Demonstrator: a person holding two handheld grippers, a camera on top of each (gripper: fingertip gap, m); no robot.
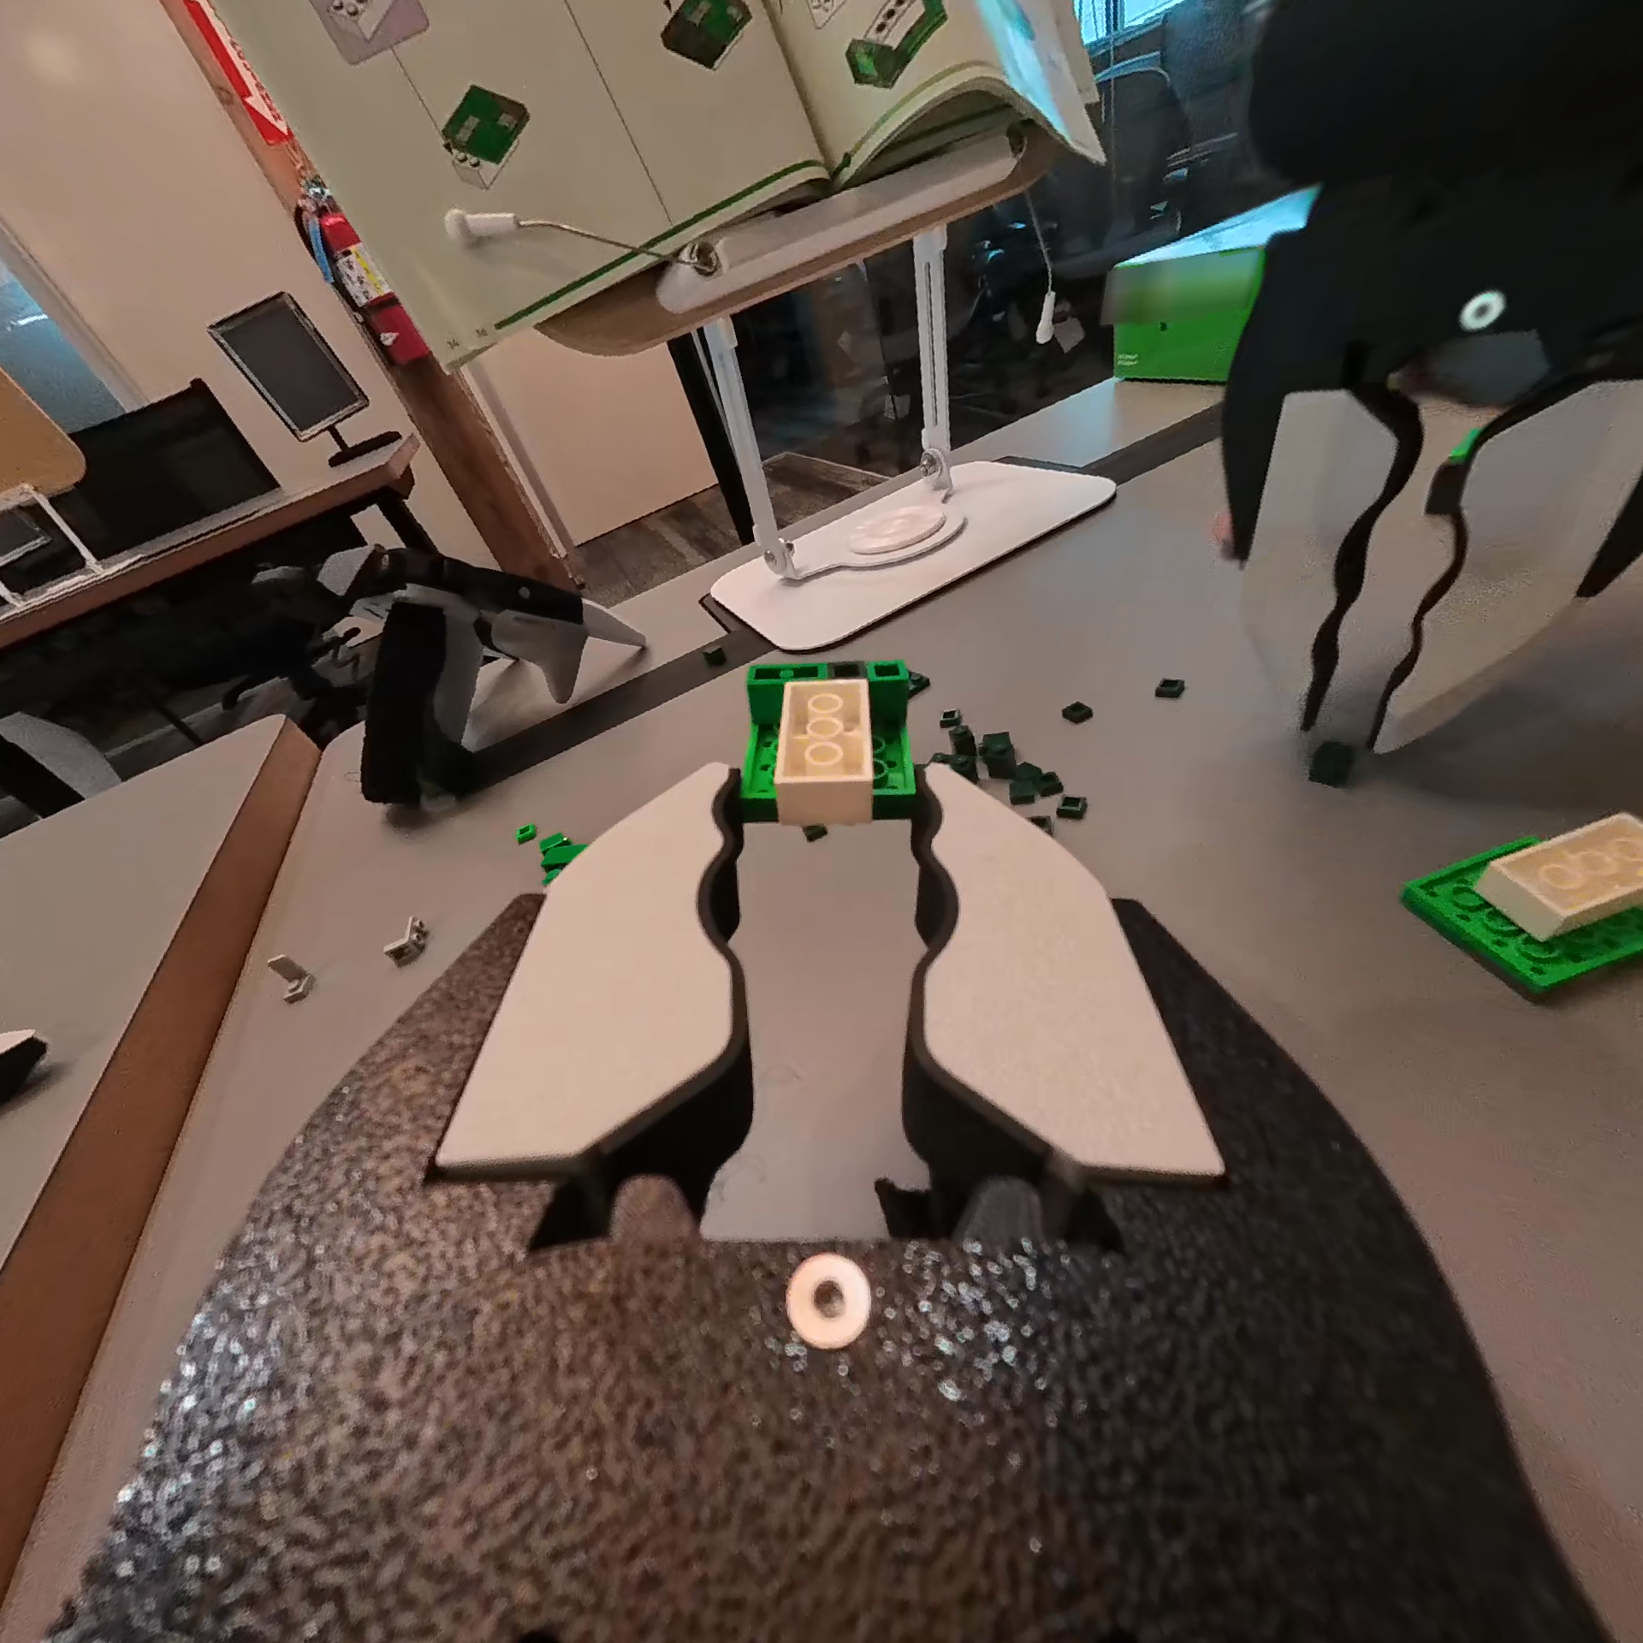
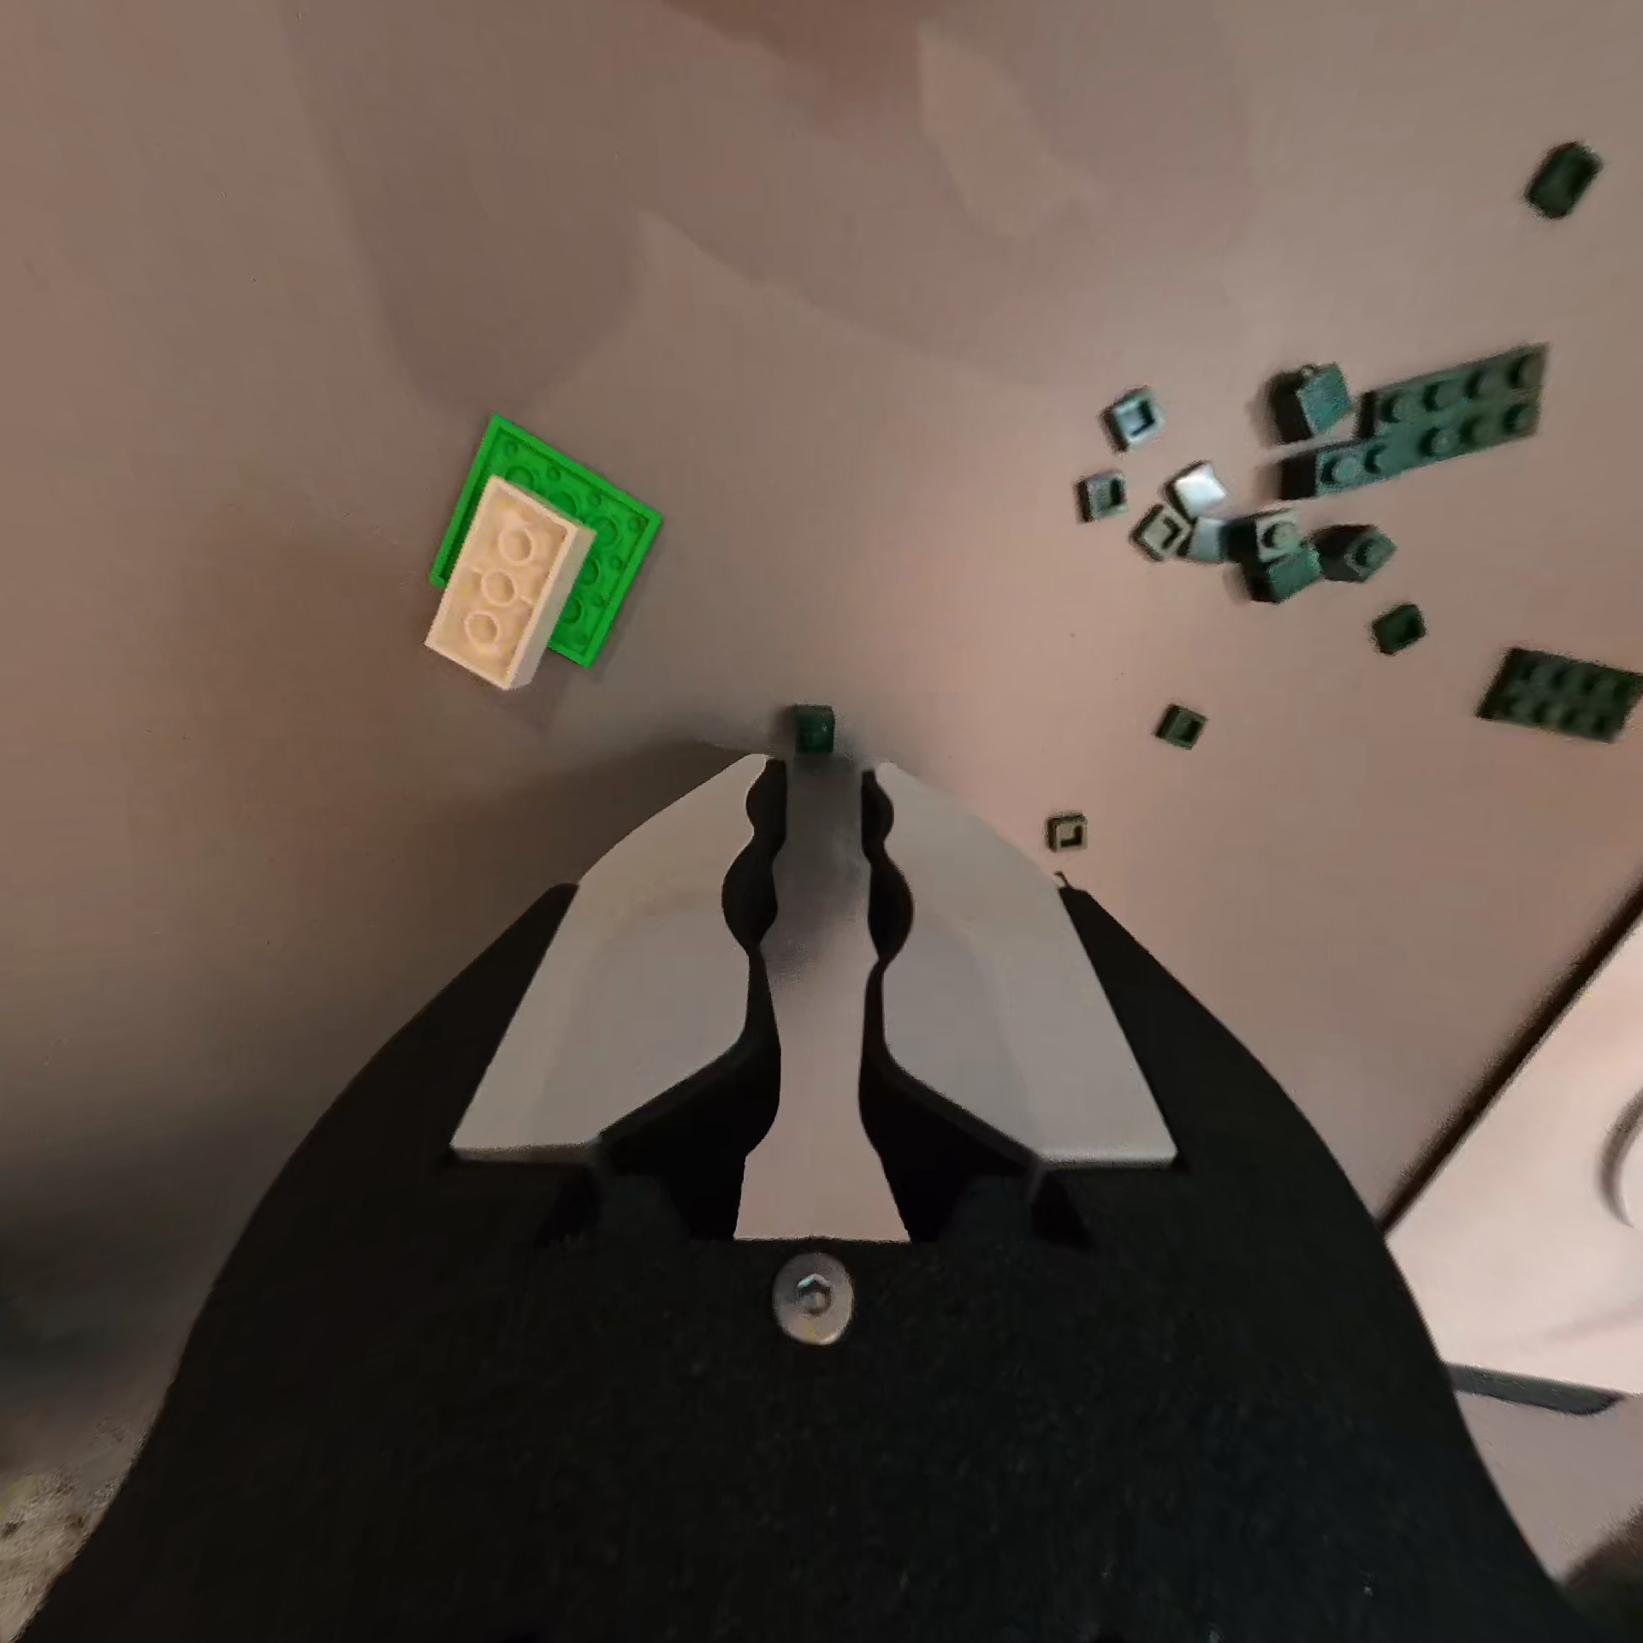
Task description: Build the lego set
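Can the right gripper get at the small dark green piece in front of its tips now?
Probably yes. The right gripper is open, and the dark piece lies alone on the table just beyond its tips. Nothing stands between them; other loose pieces lie well aside.

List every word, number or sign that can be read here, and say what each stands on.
Red wall sign: white lettering, cut off by the frame edge; not quoted.
Fire extinguisher: label too small to read.
Instruction booklet: page numbers at its lower corner, too small to read.
Green box: small white print, blurred.
Right wrist view: no writing.
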